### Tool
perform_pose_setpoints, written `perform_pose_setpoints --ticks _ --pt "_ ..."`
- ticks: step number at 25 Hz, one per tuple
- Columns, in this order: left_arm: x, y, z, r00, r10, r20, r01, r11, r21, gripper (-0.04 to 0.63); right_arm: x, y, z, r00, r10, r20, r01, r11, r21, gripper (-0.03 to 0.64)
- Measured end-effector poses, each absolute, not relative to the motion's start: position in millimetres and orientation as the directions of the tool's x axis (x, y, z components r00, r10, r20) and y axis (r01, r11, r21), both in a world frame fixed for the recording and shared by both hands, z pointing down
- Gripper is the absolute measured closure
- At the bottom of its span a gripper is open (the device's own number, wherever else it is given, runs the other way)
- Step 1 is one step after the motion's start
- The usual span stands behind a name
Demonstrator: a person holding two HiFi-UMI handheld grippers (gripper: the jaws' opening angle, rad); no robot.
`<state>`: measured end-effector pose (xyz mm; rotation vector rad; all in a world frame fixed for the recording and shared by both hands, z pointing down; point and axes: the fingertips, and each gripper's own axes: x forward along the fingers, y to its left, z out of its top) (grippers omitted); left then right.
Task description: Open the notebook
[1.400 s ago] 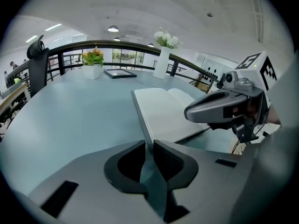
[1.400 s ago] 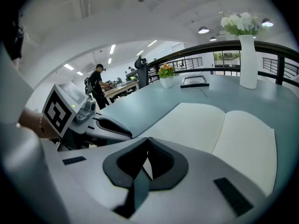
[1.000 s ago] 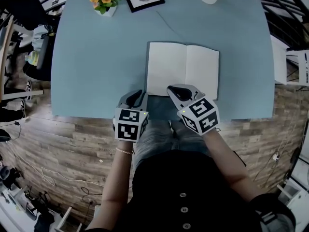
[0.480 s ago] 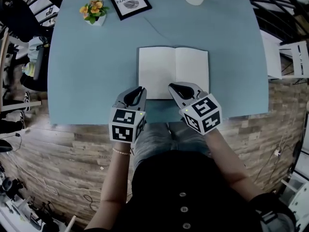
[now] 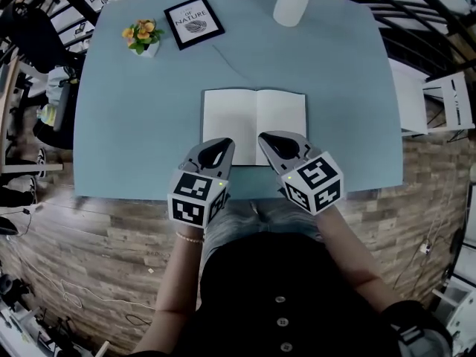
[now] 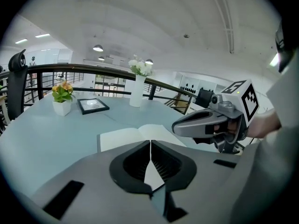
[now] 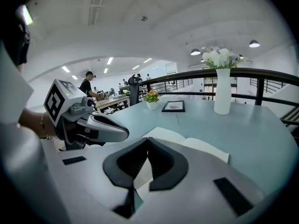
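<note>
**Notebook open; both grippers closed and empty**

Nearest, the left gripper and right gripper hover side by side over the table's near edge, each with jaws pressed together on nothing; just beyond, the notebook lies flat mid-table, open to blank pages; farthest stand a flower pot, a framed picture and a vase.

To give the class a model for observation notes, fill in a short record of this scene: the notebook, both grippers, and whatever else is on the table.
notebook: open, flat on the blue table, blank pages up
left gripper: jaws together, nothing between them, by the notebook's near edge
right gripper: jaws together, empty, beside the left one
far side of table: flower pot, framed picture, white vase
task state: notebook already open
</note>
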<state>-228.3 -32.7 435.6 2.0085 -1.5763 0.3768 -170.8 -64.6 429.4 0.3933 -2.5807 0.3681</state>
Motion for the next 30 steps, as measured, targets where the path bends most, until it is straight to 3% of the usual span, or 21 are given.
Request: perform_pose_setpoints --ticks 11,18,30 --pt "-213.3 -51.6 394.7 0.254 -0.833 0.492 -0.961 -0.159 0.227 0.578 -153.7 -86.8 384.8 -0.873 -0.238 0.425 -0.353 0.91 -0.218 0.611" --pt "-193.0 -60.4 358.4 0.291 -0.88 0.376 -0.934 -0.176 0.311 0.578 -145.7 -91.0 362.5 -0.901 -0.224 0.372 -0.322 0.92 -0.225 0.611" --pt "-173.1 -65.2 365.2 0.326 -0.859 0.395 -0.932 -0.222 0.287 0.578 -135.7 -88.1 361.2 -0.908 -0.195 0.372 -0.29 0.932 -0.218 0.611"
